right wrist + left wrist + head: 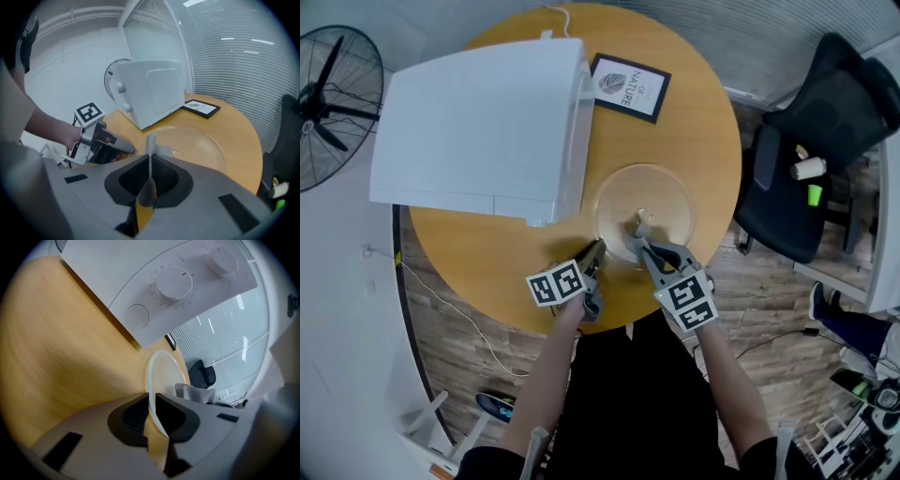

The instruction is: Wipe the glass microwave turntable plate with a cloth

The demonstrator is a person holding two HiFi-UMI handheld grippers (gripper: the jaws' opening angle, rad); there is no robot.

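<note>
The glass turntable plate (pixel 623 199) sits flat on the round wooden table (pixel 487 255), right in front of the white microwave (pixel 478 127) and near the person's edge. The left gripper (pixel 598 247) has its jaws pinched onto the plate's rim. The right gripper (pixel 639 229) is over the plate, jaws clamped on a grey cloth (pixel 150 146). A framed print (pixel 628 86) lies further back.

Round wooden table (pixel 705 131) carries a white microwave (pixel 478 127), glass turntable plate (pixel 662 192) and framed card (pixel 628 86).
</note>
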